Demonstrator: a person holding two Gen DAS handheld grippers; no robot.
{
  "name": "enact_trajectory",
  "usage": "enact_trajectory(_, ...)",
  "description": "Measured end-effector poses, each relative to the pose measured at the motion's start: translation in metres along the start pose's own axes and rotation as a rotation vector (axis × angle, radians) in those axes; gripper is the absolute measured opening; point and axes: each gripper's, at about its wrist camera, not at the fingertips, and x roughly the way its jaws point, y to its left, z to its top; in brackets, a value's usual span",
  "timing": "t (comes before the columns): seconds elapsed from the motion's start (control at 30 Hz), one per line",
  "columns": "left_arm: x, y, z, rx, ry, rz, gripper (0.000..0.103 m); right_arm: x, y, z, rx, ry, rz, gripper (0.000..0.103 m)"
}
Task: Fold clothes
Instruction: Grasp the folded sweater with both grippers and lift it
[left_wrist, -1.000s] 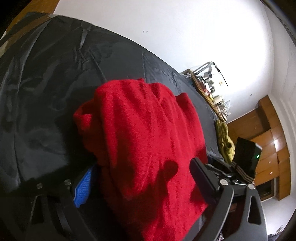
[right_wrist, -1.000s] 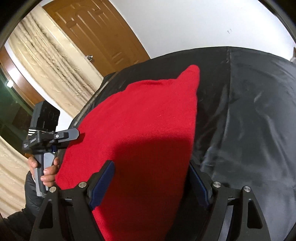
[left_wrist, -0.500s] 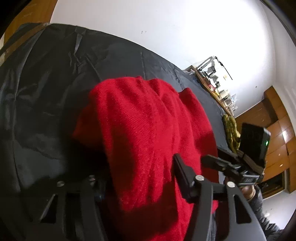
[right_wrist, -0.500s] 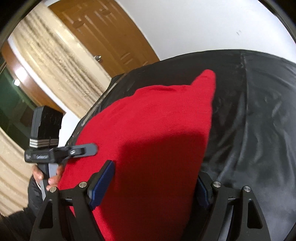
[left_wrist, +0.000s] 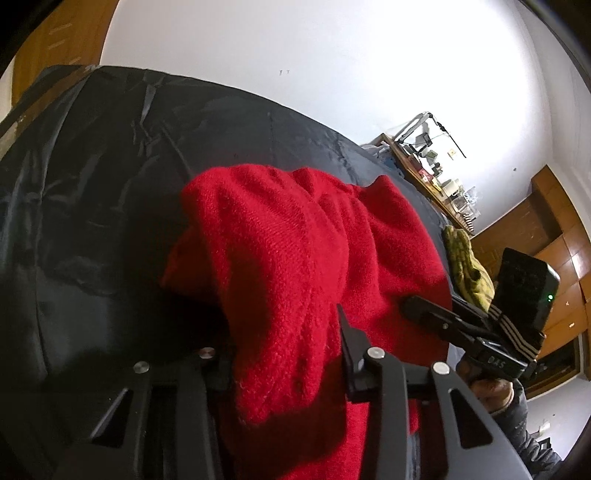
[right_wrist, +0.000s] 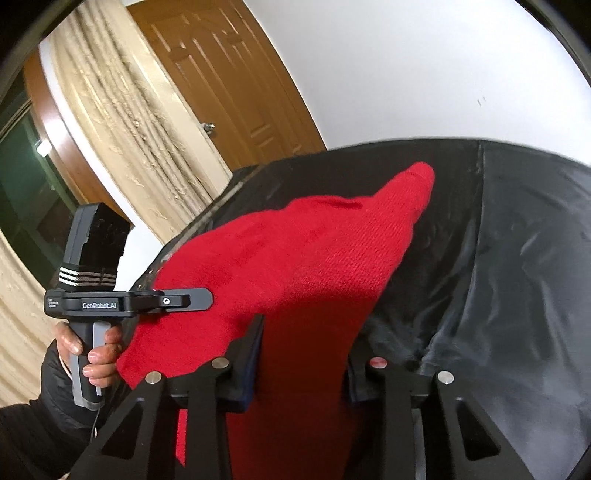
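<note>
Left gripper: jaws have just been closing and now pinch the red sweater. Right gripper: likewise clamped on it. Ahead of the fingers, the sweater drapes over the black sheet.

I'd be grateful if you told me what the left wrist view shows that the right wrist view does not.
Only the left wrist view shows a cluttered shelf and a yellow-green garment at the bed's far edge. Only the right wrist view shows a wooden door and a beige curtain. Both show the red sweater on the black bed cover, with fabric between each hand-held gripper's fingers.
</note>
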Motion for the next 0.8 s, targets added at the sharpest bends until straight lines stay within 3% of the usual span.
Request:
enact_trajectory(0.43,0.0,-0.081,-0.002,0.094,0.003,-0.047,0.043,-0.071,-0.001,-0.014,-0.011,-0.11,-0.085,0.034)
enact_trajectory(0.6,0.019,-0.138,0.006,0.157,0.019,-0.085,0.043,-0.12,-0.016,-0.02,-0.002,-0.187,-0.154,0.034)
enact_trajectory(0.8,0.057,-0.232,0.021,0.256,0.045,-0.158,0.043,-0.188,-0.053,-0.025,0.044,-0.298,-0.256,0.034)
